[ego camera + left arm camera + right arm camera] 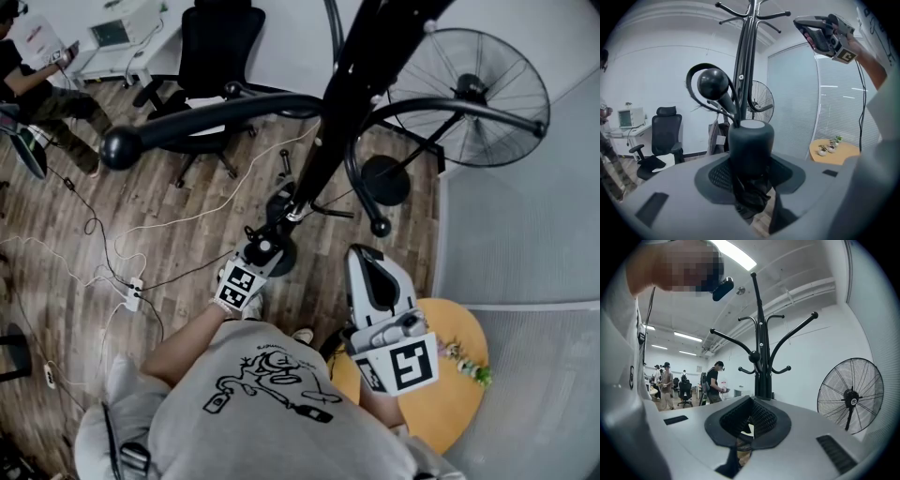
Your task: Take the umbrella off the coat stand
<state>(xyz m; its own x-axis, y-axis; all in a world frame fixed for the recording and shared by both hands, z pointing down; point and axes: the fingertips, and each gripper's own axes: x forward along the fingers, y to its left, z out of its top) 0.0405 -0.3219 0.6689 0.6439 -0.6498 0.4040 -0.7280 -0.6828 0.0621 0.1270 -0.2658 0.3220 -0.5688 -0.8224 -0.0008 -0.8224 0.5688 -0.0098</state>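
Right in front of us, our left tongs (255, 253) are squeezed on the umbrella (751, 143). They hold its thick dark end, and black cloth hangs down under the pads. Our right tongs (750, 414) are a little open with nothing in them, held up off to the side. The umbrella sits close against the pole of the coat stand (746, 61), just under an arm with a ball tip (712, 84). We cannot see which part is hooked on. We think the good way is to hold tight, lift gently and pull toward us, so the cloth slips free and does not catch on that arm. We should go slowly so the stand does not tip. Farther off are a fan (760, 102) and a round desk (846, 152) with small plants.
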